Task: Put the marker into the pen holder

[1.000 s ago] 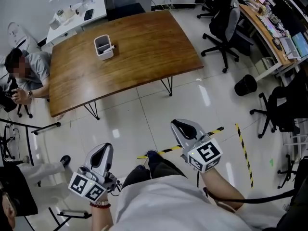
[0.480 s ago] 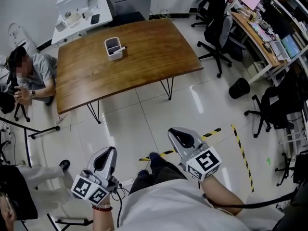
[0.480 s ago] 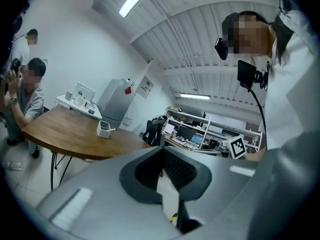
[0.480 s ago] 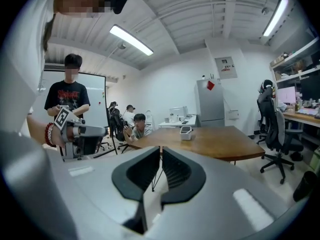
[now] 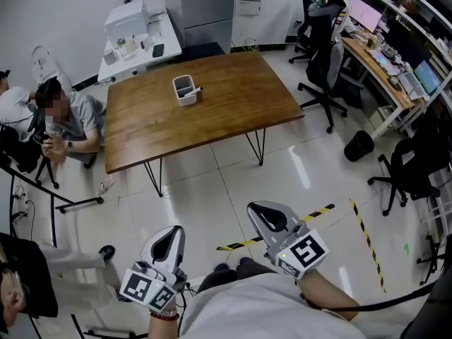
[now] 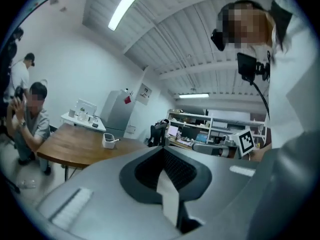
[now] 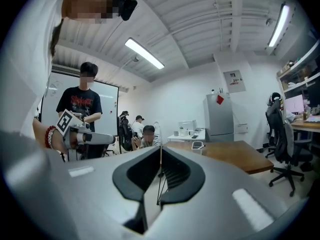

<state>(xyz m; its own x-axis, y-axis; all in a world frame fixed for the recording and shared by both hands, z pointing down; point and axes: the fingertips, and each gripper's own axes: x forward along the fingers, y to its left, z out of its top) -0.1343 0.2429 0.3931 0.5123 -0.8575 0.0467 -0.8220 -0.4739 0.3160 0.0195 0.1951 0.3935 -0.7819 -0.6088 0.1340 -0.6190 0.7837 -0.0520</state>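
A white pen holder (image 5: pixel 185 90) stands on the brown wooden table (image 5: pixel 233 104), far ahead of me. A marker (image 5: pixel 197 89) sticks out over its right rim. My left gripper (image 5: pixel 169 233) and right gripper (image 5: pixel 263 210) hang low over the tiled floor, close to my body and well short of the table. Both are shut with nothing between their jaws. In the left gripper view the jaws (image 6: pixel 162 151) meet in a line, with the pen holder (image 6: pixel 108 141) small beyond them. The right gripper (image 7: pixel 160 159) is likewise closed, and the holder (image 7: pixel 198 145) shows far off.
A person (image 5: pixel 67 115) crouches on the floor left of the table beside a tripod stand (image 5: pixel 42 182). Office chairs (image 5: pixel 332 55) and a black bin (image 5: pixel 359 145) stand at the right. Yellow-black tape (image 5: pixel 318 212) marks the floor. Another person (image 7: pixel 80 109) stands behind.
The head view has swung: table and pen holder now sit further right and lower in the frame, with more of the back wall showing. Both grippers stay low by my body.
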